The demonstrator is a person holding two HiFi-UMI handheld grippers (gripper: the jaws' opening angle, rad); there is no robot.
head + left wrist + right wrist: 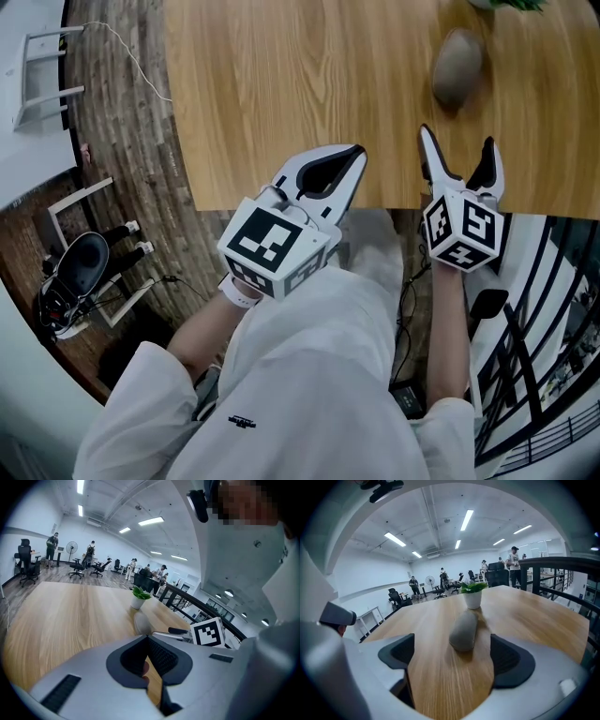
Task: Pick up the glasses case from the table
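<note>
Head view: the table (300,84) is filling the upper frame, pale wood with a straight grain, over a dark plank floor (122,141). The case (457,66) is lying far right on the table, grey-brown, oval, slightly blurred. A plant (516,4) is being cut off by the top edge. The left gripper (349,155) is hovering at the near table edge, jaws together. The right gripper (457,141) is pointing at the case, jaws wide apart, well short of it.

Left gripper view: the gripper's own body is hiding most of the case; only its rounded top is showing, just before the plant. The pads are meeting at their tips with nothing between them. A dark railing (185,597) is running along the table's right side, and office chairs (26,566) are standing far back.

Right gripper view: the case is lying lengthwise ahead, framed by the spread jaws but untouched, with a soft grey matte shell and rounded ends. The plant's white pot is standing just behind it. Strip lights (466,520) are glowing on a white ceiling.
</note>
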